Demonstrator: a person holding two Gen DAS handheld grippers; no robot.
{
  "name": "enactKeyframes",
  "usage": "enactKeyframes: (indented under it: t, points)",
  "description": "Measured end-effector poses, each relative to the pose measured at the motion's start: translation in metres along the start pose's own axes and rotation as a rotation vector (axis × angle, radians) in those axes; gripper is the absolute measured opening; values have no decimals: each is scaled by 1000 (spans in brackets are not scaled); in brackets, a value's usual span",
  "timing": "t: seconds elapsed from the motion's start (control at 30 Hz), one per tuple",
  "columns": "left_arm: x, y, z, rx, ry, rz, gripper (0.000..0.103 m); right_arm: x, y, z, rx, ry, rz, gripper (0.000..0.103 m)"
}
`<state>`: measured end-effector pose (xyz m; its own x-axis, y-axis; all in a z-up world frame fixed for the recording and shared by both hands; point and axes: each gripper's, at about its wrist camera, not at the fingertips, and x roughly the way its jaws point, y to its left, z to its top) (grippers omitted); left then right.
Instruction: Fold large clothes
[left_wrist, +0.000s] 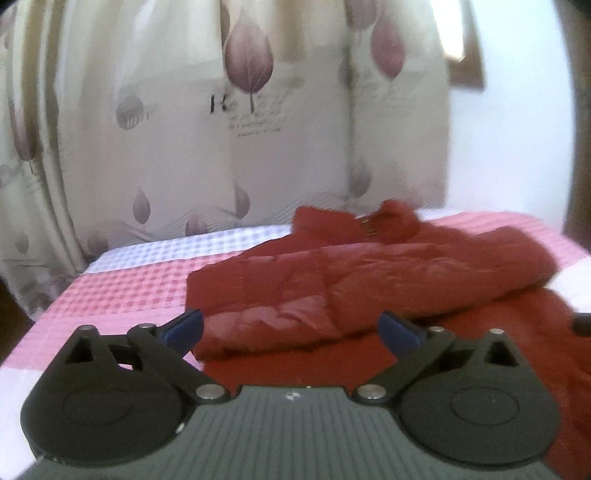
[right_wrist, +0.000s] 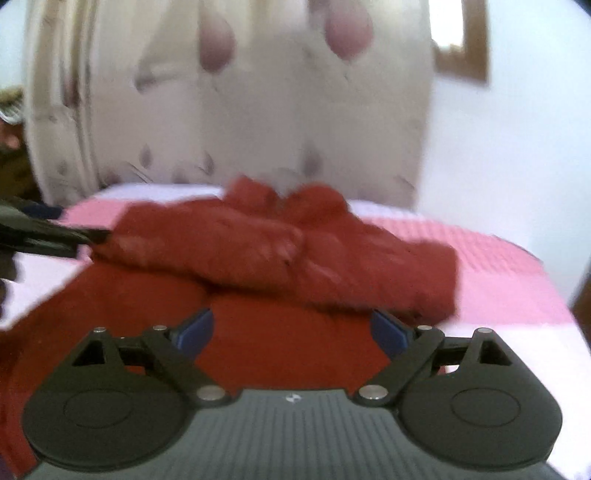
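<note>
1. Red padded coat (left_wrist: 332, 280) lies spread on the bed (left_wrist: 122, 291), its lower body flat toward the near edge and its two sleeves drawn in across the chest, one over the other. I take that as the start of the fold: with the sleeves inside, the coat becomes a plain block that can be doubled over.
2. The collar end, with small metal fastenings, sits at the far side of the coat, toward the leaf-print curtain (left_wrist: 251, 110).
3. The left tongs (left_wrist: 291, 326) hang over the coat's near left part, jaws wide apart, nothing between them; the crossed sleeve lies just beyond.
4. The right tongs (right_wrist: 291, 328) are over the coat's flat lower body, also spread wide and empty. No cloth is gripped by either.
5. Both tilt gently downward at the coat from the near side, side by side; the left tongs show at the coat's left edge in the right-hand view (right_wrist: 48, 229).
6. Both views are blurred, so finer folds cannot be told.
</note>
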<state>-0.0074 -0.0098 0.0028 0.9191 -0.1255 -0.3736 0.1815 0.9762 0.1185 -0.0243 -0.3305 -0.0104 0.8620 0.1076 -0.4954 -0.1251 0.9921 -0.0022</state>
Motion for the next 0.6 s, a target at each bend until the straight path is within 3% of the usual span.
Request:
enactKeyframes:
  t: [0.17,0.6]
  points:
    - [-49,0,-28,2,-47,-6,103,-15,-5,-15,20,18,-72,93]
    - [-81,28,-74,-51,44,67,103,-28,-9,-41,4,42,-171,93]
